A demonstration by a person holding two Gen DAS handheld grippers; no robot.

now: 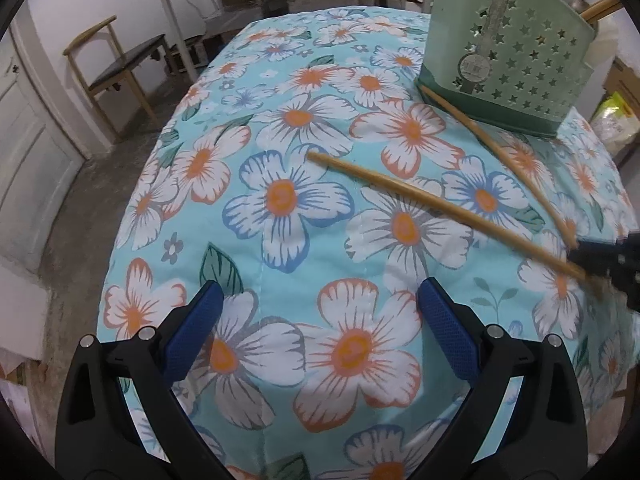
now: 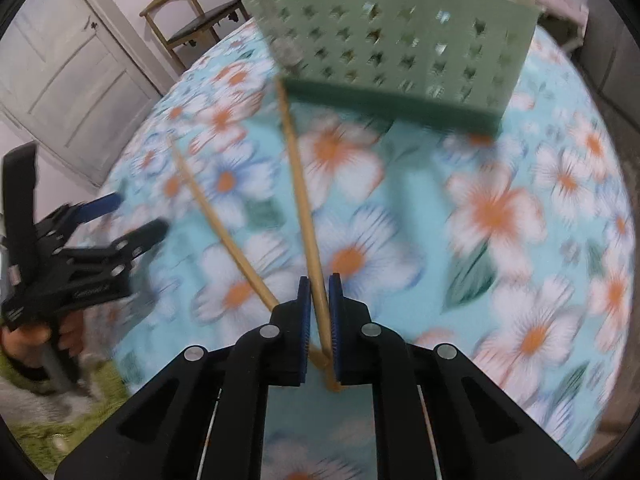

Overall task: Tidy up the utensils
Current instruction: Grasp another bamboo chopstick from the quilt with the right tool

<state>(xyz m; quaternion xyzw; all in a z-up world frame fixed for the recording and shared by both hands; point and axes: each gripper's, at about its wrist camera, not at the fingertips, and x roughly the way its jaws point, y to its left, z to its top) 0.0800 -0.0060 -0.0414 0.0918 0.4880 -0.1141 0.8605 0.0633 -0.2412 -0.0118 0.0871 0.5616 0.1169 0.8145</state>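
Pinching a slim wooden chopstick (image 2: 308,216), right gripper (image 2: 319,292) jaws nearly closed; left gripper (image 1: 320,300) wide.

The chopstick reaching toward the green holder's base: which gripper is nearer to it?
Right. The right gripper is shut on that chopstick at its near end; the left gripper hangs open over bare tablecloth, off to the side.

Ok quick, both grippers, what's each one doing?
Left gripper: open, empty, above the tablecloth.
Right gripper: shut on a chopstick.
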